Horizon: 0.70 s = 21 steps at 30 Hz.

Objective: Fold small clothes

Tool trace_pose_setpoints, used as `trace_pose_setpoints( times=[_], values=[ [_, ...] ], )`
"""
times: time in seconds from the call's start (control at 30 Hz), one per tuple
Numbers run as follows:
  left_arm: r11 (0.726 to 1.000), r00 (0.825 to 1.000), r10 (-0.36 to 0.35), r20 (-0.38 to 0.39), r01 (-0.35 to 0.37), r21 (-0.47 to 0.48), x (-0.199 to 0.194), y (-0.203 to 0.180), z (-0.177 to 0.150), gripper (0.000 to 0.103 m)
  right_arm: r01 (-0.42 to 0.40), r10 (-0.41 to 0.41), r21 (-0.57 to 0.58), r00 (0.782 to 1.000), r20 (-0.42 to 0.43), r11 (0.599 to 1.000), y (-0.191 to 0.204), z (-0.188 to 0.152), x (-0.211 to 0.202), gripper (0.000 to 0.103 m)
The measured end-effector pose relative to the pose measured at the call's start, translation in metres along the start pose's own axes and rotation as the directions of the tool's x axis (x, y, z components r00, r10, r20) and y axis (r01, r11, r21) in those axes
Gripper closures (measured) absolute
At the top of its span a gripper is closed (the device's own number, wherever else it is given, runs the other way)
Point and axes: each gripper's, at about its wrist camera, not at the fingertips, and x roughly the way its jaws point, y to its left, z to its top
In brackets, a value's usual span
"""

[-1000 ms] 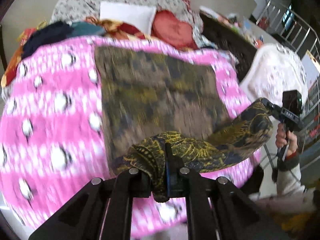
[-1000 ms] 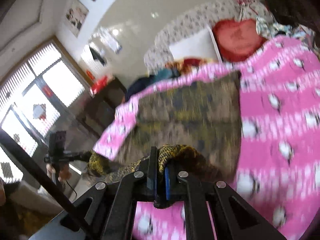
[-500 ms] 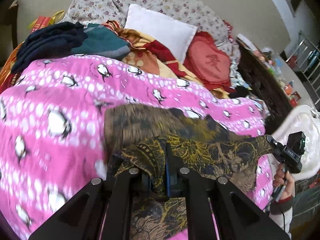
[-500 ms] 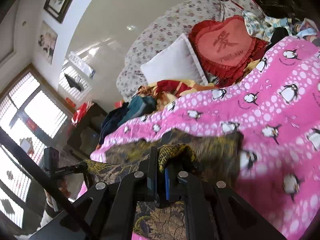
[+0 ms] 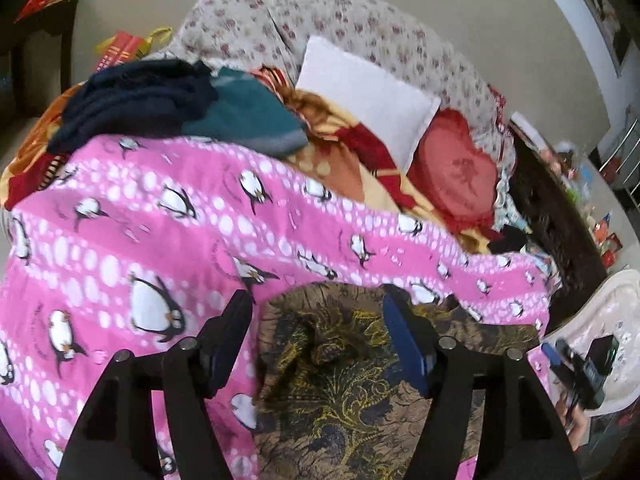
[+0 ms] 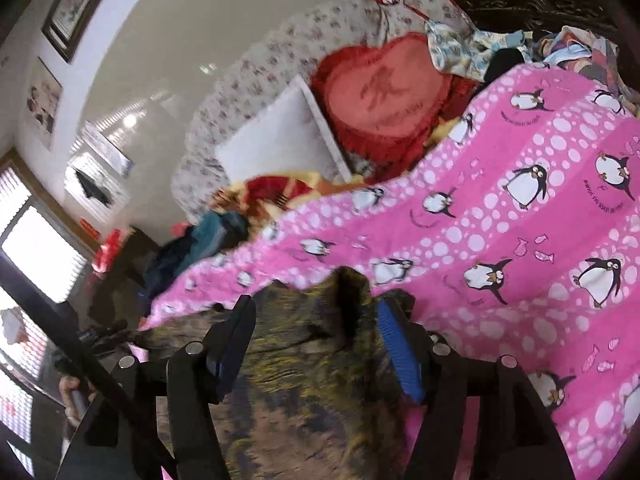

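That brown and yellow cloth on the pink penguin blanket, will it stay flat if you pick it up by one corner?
Probably not. The brown and yellow cloth already puckers into soft wrinkles, so it looks floppy and would likely droop. It seems thin and light. On the fuzzy pink penguin blanket it would probably bunch up rather than slide.

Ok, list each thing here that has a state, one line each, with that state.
Left gripper: jaws opening, nothing pinched.
Right gripper: jaws opening, cloth edge between them but unclamped.
Brown and yellow patterned cloth: released, lying rumpled on the blanket.
Pink penguin blanket: spread over the bed.
White pillow: propped up, tilted.
Red heart cushion: leaning by the pillow.
Dark clothes: piled unfolded.
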Motion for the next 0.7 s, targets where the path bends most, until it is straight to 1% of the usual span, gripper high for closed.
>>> trace_pose_setpoints(
  times=[0.03, 0.1, 0.17, 0.2, 0.23, 0.3, 0.33, 0.4, 0.47, 0.53, 0.57, 0.6, 0.63, 0.7],
  values=[
    [1.0, 1.0, 0.008, -0.004, -0.008, 0.022, -0.005, -0.003, -0.001, 0.035, -0.026, 0.025, -0.041, 0.999, -0.031, 0.999, 0.01, -0.005, 0.002, 0.034],
    [0.996, 0.999, 0.034, -0.018, -0.032, 0.083, -0.009, -0.01, -0.009, 0.035, -0.024, 0.005, -0.164, 0.993, -0.117, 0.986, 0.035, -0.021, 0.014, 0.034],
    [0.988, 0.997, 0.049, -0.056, -0.04, 0.147, -0.005, -0.02, -0.028, 0.033, -0.052, 0.003, -0.249, 0.981, -0.192, 0.967, 0.052, -0.04, 0.028, 0.038],
    [0.985, 0.995, 0.054, -0.08, -0.04, 0.17, -0.002, -0.022, -0.037, 0.033, -0.049, -0.011, -0.275, 0.977, -0.212, 0.96, 0.056, -0.047, 0.034, 0.043],
    [0.979, 0.992, 0.064, -0.113, -0.041, 0.201, 0.005, -0.027, -0.047, 0.033, -0.036, -0.035, -0.301, 0.974, -0.224, 0.953, 0.059, -0.052, 0.041, 0.046],
    [0.964, 0.981, 0.106, -0.164, -0.06, 0.26, 0.022, -0.035, -0.065, 0.033, 0.012, -0.098, -0.35, 0.969, -0.229, 0.937, 0.059, -0.055, 0.056, 0.046],
    [0.953, 0.973, 0.134, -0.186, -0.075, 0.294, 0.034, -0.04, -0.072, 0.033, 0.032, -0.12, -0.354, 0.966, -0.229, 0.935, 0.056, -0.054, 0.062, 0.046],
    [0.944, 0.966, 0.159, -0.203, -0.089, 0.317, 0.053, -0.046, -0.075, 0.033, 0.05, -0.145, -0.359, 0.959, -0.242, 0.932, 0.052, -0.049, 0.078, 0.046],
    [0.949, 0.963, 0.167, -0.212, -0.098, 0.3, 0.067, -0.048, -0.07, 0.033, 0.086, -0.179, -0.374, 0.958, -0.222, 0.923, 0.051, -0.042, 0.091, 0.046],
    [0.958, 0.967, 0.154, -0.201, -0.096, 0.27, 0.078, -0.049, -0.055, 0.033, 0.111, -0.194, -0.38, 0.963, -0.189, 0.918, 0.055, -0.031, 0.101, 0.046],
    [0.961, 0.969, 0.159, -0.189, -0.107, 0.256, 0.082, -0.049, -0.048, 0.033, 0.132, -0.204, -0.376, 0.966, -0.157, 0.917, 0.055, -0.023, 0.111, 0.046],
    [0.966, 0.972, 0.156, -0.177, -0.112, 0.232, 0.085, -0.048, -0.039, 0.032, 0.145, -0.207, -0.365, 0.969, -0.137, 0.919, 0.054, -0.016, 0.117, 0.046],
    [0.976, 0.978, 0.135, -0.16, -0.103, 0.194, 0.089, -0.047, -0.028, 0.031, 0.15, -0.207, -0.349, 0.969, -0.132, 0.925, 0.053, -0.01, 0.125, 0.046],
    [0.984, 0.984, 0.111, -0.137, -0.09, 0.155, 0.093, -0.045, -0.012, 0.03, 0.182, -0.227, -0.29, 0.965, -0.128, 0.94, 0.045, 0.002, 0.143, 0.046]
  ],
)
